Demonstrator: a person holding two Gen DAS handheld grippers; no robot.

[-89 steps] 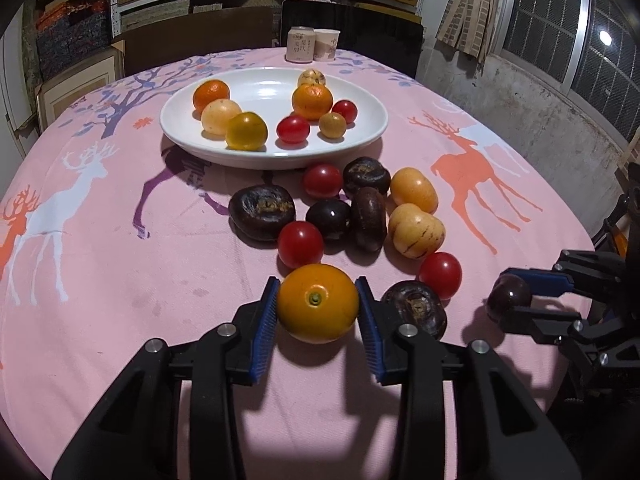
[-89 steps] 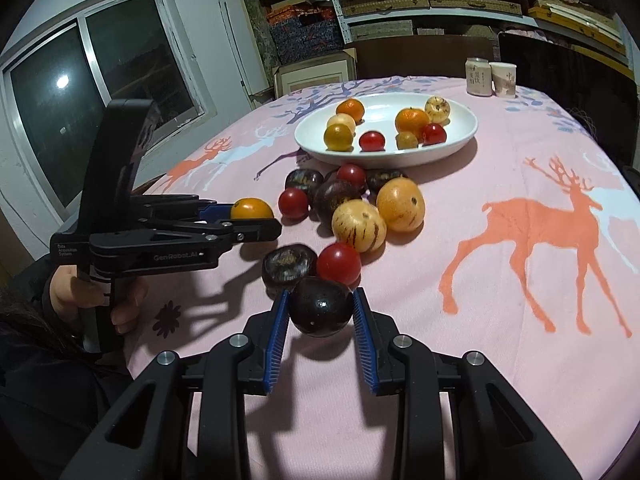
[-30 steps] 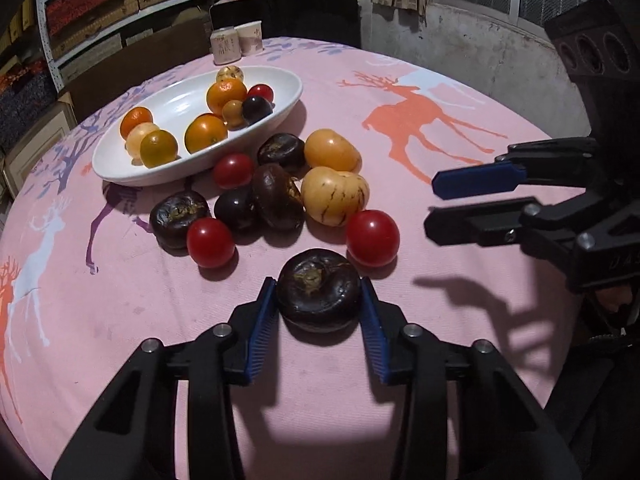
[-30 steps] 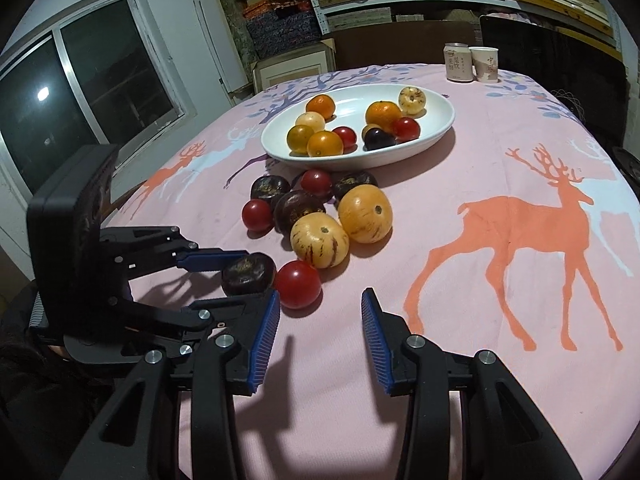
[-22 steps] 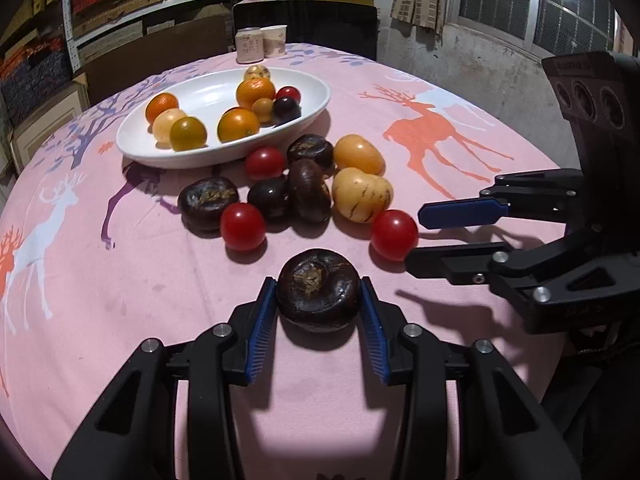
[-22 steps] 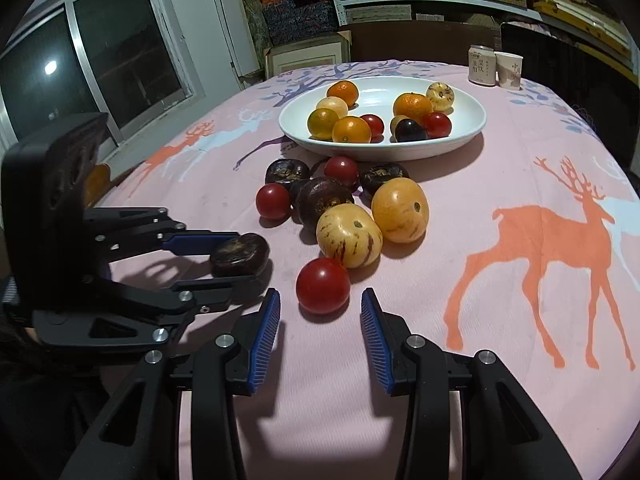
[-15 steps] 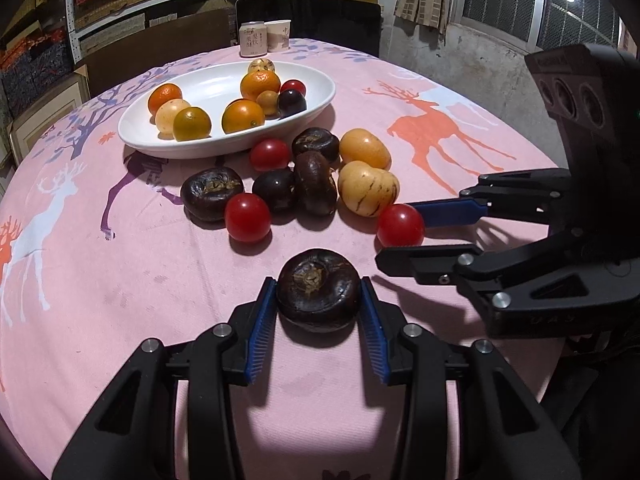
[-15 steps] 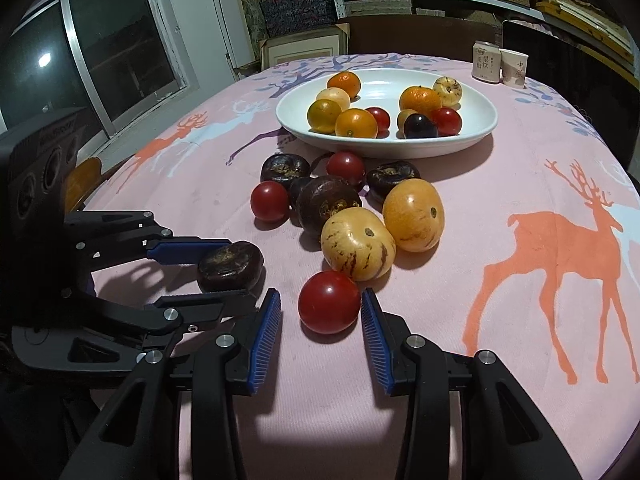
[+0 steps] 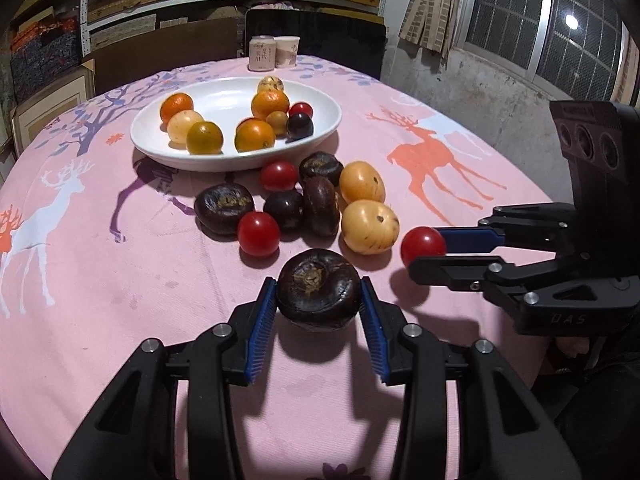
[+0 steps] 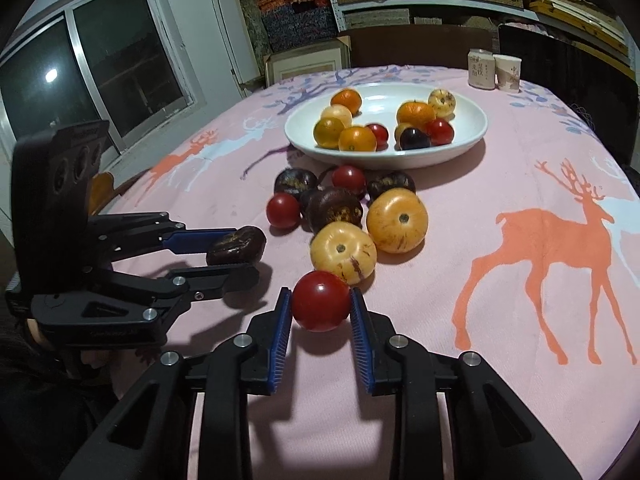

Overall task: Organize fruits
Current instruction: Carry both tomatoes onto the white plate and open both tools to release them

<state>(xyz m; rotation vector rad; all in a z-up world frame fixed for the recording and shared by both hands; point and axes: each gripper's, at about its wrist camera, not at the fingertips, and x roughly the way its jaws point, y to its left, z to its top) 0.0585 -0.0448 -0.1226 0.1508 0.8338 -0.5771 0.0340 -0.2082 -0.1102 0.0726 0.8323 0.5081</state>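
My left gripper (image 9: 319,300) is shut on a dark wrinkled fruit (image 9: 318,286), held just above the pink cloth; the right wrist view shows the same fruit (image 10: 236,245) at the left. The jaws of my right gripper (image 10: 320,310) are closing on a red tomato (image 10: 322,304), and both blue pads touch its sides. In the left wrist view that tomato (image 9: 420,244) sits between the right gripper's fingers (image 9: 468,238). The white plate (image 9: 160,152) at the back holds several oranges, tomatoes and a dark plum.
Loose fruit lies in front of the plate: two yellow striped fruits (image 10: 344,254), dark fruits (image 9: 224,208) and red tomatoes (image 9: 258,234). Two cans (image 9: 274,53) stand at the far edge before a dark chair. Bare cloth with an orange deer print (image 10: 552,240) lies to the right.
My right gripper moved forward around the red tomato and its jaws narrowed onto it. My left gripper kept its hold on the dark fruit and shifted slightly, rolling a little.
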